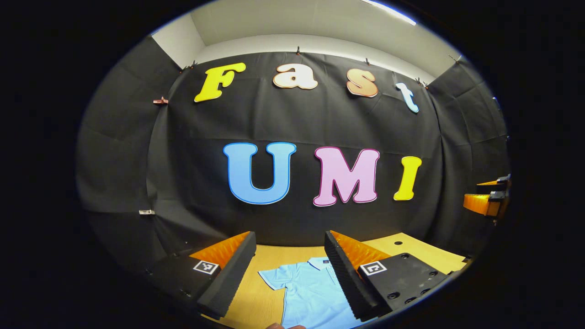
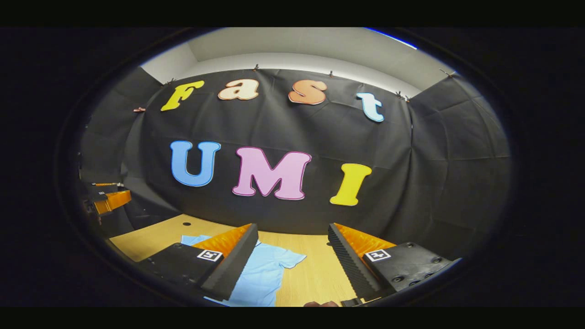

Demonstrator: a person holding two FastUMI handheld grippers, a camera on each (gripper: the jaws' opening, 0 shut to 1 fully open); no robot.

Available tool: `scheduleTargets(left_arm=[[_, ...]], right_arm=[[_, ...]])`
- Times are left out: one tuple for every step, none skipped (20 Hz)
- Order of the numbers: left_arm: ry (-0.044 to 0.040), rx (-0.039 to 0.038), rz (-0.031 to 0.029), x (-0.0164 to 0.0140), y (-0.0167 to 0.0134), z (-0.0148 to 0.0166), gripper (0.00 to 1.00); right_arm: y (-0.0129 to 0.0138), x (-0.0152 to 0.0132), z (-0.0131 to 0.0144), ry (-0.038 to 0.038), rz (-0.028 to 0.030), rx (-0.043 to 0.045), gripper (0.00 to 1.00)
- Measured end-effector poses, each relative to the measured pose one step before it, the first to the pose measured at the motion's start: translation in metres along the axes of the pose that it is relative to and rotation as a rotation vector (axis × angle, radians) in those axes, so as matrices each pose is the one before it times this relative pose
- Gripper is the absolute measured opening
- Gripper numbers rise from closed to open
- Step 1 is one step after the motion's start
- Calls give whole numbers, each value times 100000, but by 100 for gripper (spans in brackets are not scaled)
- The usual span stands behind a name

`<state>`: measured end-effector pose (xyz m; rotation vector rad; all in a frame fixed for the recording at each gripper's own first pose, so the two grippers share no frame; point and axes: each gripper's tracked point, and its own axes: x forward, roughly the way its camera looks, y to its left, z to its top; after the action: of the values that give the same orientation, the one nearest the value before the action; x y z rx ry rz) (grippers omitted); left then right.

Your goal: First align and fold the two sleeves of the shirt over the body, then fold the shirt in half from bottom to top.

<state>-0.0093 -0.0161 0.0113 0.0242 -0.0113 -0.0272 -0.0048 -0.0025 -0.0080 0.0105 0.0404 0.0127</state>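
Nearest in the left gripper view, the left gripper (image 1: pixel 290 269) fills the bottom of the frame with its two ribbed, wedge-shaped fingers spread wide and holding nothing; between them, low at centre, lies the shirt (image 1: pixel 311 292), a pale blue short-sleeved polo of soft, thin-looking cloth, flat on the table (image 1: pixel 269 256) with its collar (image 1: pixel 320 262) pointing up the frame and one sleeve (image 1: pixel 273 277) spread out to the left. In the right gripper view the right gripper (image 2: pixel 292 260) sits likewise at the bottom, fingers apart and empty, with the shirt at lower centre-left and its other sleeve (image 2: pixel 290 259) reaching into the gap between the fingers. The table is smooth, light wood-grain board with a small round hole (image 2: pixel 186 224) near its far left edge. Both grippers appear to hang well above the cloth, so no fold has begun. The likely trouble, to my judgement: thin fabric on a slick top may slide or bunch if a finger drags it, and pinching only the sleeve hem could leave the fold skewed over the body. Farthest back hangs the wrinkled black cloth wall (image 2: pixel 411 183), with a pale ceiling above.
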Motion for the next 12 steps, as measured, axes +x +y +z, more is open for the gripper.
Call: scheduleTargets(left_arm=[[-7, 193, -30, -77, 31, -68, 96], [195, 37, -198, -108, -12, -12, 96], [-30, -43, -159, -133, 58, -10, 96], [102, 77, 34, -68, 86, 47, 96], [-15, 164, 31, -86, 237, -59, 96], [-172, 201, -78, -28, 204, 158, 97], [-252, 214, -222, -44, 172, -7, 97], [-248, 252, -244, 20, 110, 119, 97], [-434, 274, -355, -25, 170, 84, 97], [-545, 277, -410, 68, 98, 170, 97], [-113, 220, -592, -47, 61, -119, 97], [283, 65, -555, -18, 97, -33, 96]], right_arm=[[-112, 8, -5, -54, -87, -191, 97], [-137, -148, 152, -32, -23, -388, 97], [-72, 9, 132, -87, 97, -502, 97], [-17, 120, -34, 228, 271, -725, 97], [-29, 192, -29, 230, 352, -1025, 97], [-57, 244, 56, 272, 252, -1150, 97], [-3, 260, 81, 336, 170, -812, 97], [-13, 220, 115, 229, 299, -301, 97], [34, 279, 94, 360, 341, -162, 97], [-30, 287, 242, -132, 181, -201, 97], [-101, 489, 100, 88, -45, 91, 97], [-220, 549, -27, 685, -459, 155, 97]])
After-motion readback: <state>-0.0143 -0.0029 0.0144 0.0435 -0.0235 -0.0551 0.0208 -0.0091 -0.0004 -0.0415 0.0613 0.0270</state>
